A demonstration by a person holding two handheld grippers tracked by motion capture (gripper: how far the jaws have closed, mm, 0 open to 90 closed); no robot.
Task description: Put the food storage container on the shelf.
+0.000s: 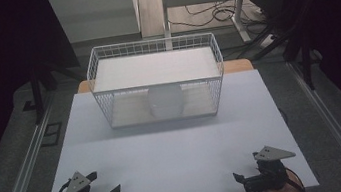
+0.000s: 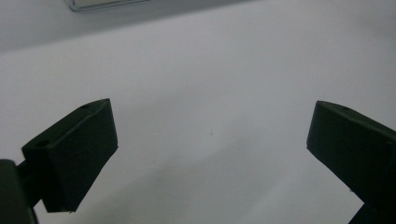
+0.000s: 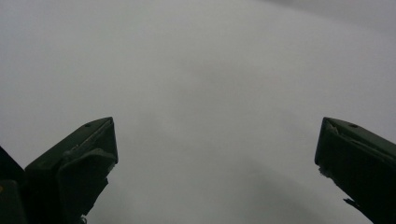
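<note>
Tools (image 1: 106,186) (image 1: 245,179) low, jaws spread wide

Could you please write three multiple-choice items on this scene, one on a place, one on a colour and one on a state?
1. Where is the white rounded object?
A. On the lower level of the wire basket, under its white shelf
B. On the table beside the left gripper
C. Between the jaws of the right gripper

2. What colour is the wire basket?
A. Black
B. White
C. Red

3. How do the jaws of the two grippers stand?
A. Both open, holding nothing
B. Both shut on the basket
C. Left shut, right open

Answers:
1. A, the high view shows it behind the front mesh, below the shelf.
2. B, its wires are white.
3. A, the left gripper and the right gripper each show a wide gap with bare table between the jaws.
</note>
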